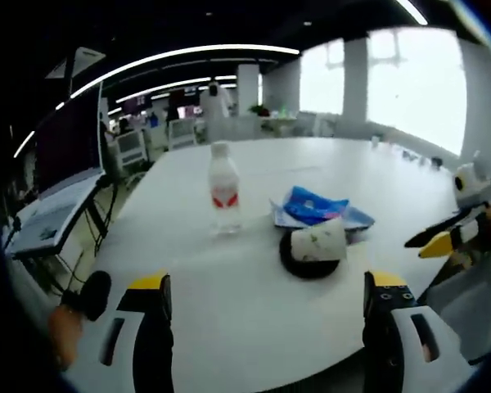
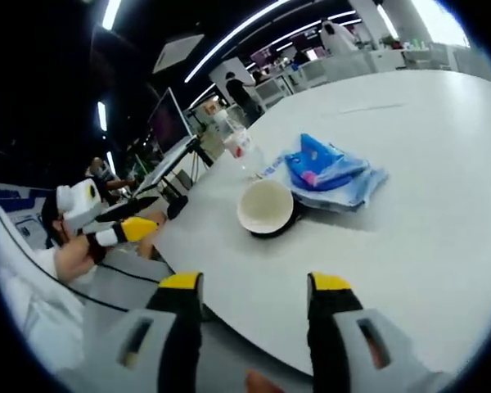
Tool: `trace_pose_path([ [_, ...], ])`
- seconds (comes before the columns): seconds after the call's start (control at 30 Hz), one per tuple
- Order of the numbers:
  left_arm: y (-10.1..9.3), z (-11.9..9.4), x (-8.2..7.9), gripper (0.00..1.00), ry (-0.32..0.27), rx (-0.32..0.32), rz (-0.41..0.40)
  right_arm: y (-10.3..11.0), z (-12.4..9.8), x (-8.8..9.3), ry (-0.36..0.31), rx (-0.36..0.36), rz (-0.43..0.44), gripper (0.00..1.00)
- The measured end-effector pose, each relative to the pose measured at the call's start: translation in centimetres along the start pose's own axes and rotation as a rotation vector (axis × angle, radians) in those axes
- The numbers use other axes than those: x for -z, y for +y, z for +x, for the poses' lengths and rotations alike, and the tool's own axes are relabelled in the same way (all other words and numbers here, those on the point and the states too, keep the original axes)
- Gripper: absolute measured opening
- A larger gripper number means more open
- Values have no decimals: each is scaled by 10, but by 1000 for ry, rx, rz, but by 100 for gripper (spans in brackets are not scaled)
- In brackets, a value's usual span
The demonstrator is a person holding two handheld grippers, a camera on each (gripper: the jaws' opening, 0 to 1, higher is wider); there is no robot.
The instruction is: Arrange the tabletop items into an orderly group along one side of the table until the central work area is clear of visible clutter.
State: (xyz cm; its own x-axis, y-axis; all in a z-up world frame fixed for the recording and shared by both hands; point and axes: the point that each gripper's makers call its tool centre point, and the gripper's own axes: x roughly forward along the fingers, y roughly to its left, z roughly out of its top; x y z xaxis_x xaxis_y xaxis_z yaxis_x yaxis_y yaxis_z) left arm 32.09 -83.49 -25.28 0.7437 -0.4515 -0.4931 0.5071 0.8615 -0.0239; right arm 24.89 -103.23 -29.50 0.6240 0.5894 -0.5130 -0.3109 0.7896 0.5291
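The large white round-edged table (image 1: 254,270) carries all the clutter in one loose cluster near its front edge. In the left gripper view, the crumpled blue plastic packets (image 1: 319,209) lie at about one o'clock from the view's centre, on a pale sheet. Just in front of them and touching sits a white paper cup tipped on its side (image 1: 319,241) on a round black lid or coaster (image 1: 307,264). The clear plastic water bottle with a white cap and red label (image 1: 223,190) stands upright at about eleven o'clock, a little apart from the cup.

The left gripper (image 1: 266,323) hangs over the near table edge, its black yellow-tipped fingers spread wide with nothing between them. The right gripper (image 2: 254,307) is likewise spread and empty, hovering off the table edge with the cup (image 2: 264,206) at twelve o'clock ahead of it, the packets (image 2: 327,172) at one o'clock and the bottle (image 2: 241,147) beyond. The right gripper also shows at three o'clock in the left gripper view, its tips apart.

No item appears moved yet, so the step in hand is likely a first pick. The bottle looks the easiest: a grip at mid-body, square to the label, should keep it upright. The tipped cup may roll, so the jaws should close across its wall, not its rim. The packets are slippery and probably best pinched together with the sheet beneath.
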Motion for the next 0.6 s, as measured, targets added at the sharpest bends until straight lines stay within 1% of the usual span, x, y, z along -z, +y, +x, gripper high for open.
trace_pose_path([
  [0.07,-1,-2,-1,94,-2,-7,5,1,2,-1,5,-5,0,50],
  [0.17,0,-4,-3,94,-14,-10,-8,2,6,-5,6,-11,-4,50],
  [0.3,2,-7,-1,91,-15,-21,-19,5,12,-11,4,-28,-2,50],
  [0.4,1,-7,-3,90,-41,-10,-24,8,17,-15,8,-34,-17,49],
  [0.47,-4,-5,-7,91,-85,19,-45,10,19,-17,7,-39,-20,49],
  [0.53,-5,-1,-1,89,-54,13,-37,11,21,-18,9,-42,-24,49],
  [0.6,-6,0,0,86,-56,10,-35,11,21,-19,11,-42,-27,49],
])
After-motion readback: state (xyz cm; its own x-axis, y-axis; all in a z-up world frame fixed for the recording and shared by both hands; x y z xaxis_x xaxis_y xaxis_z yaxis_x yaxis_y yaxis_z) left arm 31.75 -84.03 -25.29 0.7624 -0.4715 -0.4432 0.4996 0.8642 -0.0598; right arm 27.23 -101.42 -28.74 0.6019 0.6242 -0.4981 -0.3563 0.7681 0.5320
